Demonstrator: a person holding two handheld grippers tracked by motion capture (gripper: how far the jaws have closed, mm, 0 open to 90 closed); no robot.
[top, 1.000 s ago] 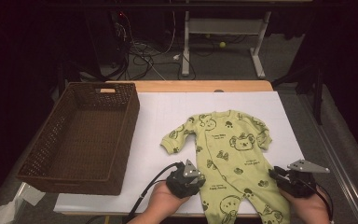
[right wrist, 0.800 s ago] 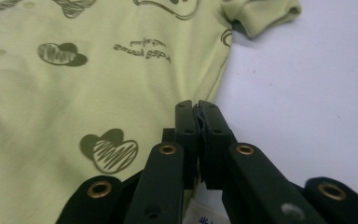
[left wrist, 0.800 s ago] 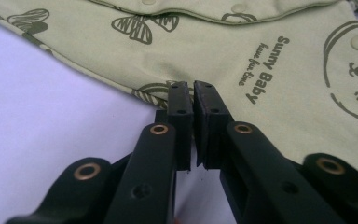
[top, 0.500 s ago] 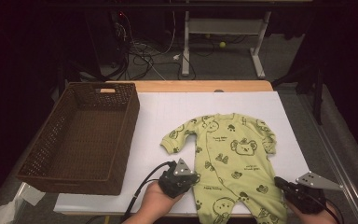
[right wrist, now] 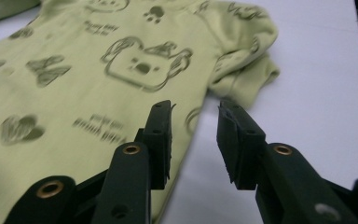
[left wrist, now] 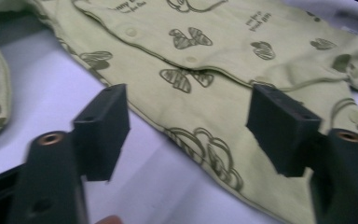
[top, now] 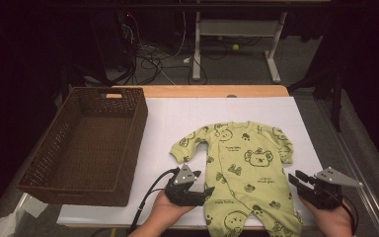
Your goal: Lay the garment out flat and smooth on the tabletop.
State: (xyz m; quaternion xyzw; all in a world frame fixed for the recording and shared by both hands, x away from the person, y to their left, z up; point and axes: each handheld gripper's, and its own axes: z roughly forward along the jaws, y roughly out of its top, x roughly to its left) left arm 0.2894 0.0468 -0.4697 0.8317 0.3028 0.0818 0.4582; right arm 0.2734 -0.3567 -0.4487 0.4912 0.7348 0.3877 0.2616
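Left gripper (top: 208, 192): jaws wide apart, empty, at baby suit's (top: 242, 168) 8 o'clock. Right gripper (top: 298, 178): jaws narrowly parted, empty, at 4 o'clock.

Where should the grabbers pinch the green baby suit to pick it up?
Probably at its side edges near the waist. The baby suit lies flat, so only edges give the jaws cloth to pinch. The left gripper comes from its left edge, the right gripper from its right; both are open.
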